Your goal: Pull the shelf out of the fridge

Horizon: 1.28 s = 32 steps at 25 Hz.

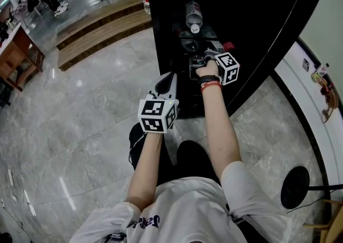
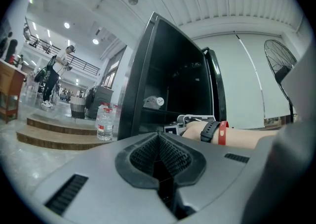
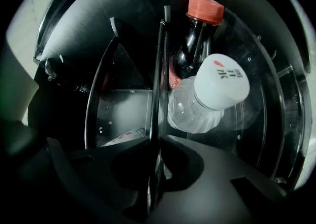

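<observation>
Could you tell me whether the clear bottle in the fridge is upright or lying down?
Lying down: the clear bottle points its white cap straight at the camera.

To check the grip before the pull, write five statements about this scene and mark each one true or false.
1. The right hand-held gripper is closed on the edge of the glass shelf. True.
2. The left hand-held gripper holds a bottle. False: its jaws are together with nothing between them.
3. The white-capped bottle lies on its side inside the fridge. True.
4. The fridge door is shut. False: it stands open, and the right hand-held gripper reaches inside.
5. The dark bottle has a blue cap. False: its cap is red.
</observation>
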{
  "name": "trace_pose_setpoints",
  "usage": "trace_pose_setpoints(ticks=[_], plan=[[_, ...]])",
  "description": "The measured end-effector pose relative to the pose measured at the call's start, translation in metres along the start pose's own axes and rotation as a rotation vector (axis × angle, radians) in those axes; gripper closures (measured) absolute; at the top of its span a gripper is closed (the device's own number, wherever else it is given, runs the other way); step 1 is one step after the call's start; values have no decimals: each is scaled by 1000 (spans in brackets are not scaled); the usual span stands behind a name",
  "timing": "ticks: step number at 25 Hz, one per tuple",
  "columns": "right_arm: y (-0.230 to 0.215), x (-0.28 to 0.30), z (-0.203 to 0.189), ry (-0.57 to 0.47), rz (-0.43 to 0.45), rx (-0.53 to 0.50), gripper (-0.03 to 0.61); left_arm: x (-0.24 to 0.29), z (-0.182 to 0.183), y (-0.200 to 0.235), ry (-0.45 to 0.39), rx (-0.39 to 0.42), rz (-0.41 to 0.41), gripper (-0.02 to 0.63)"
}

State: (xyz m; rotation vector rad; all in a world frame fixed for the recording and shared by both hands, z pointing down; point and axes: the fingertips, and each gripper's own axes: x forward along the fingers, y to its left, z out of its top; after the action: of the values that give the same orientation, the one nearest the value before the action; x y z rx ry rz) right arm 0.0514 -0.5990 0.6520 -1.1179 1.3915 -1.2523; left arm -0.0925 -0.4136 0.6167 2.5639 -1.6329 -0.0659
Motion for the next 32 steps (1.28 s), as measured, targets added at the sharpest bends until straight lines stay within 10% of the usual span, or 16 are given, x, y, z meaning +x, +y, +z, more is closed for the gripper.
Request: trace_pose_setpoints(ticks=[32], plan=[[1, -39, -4, 0, 35, 73, 547, -26, 13, -19, -16, 80, 18, 595]])
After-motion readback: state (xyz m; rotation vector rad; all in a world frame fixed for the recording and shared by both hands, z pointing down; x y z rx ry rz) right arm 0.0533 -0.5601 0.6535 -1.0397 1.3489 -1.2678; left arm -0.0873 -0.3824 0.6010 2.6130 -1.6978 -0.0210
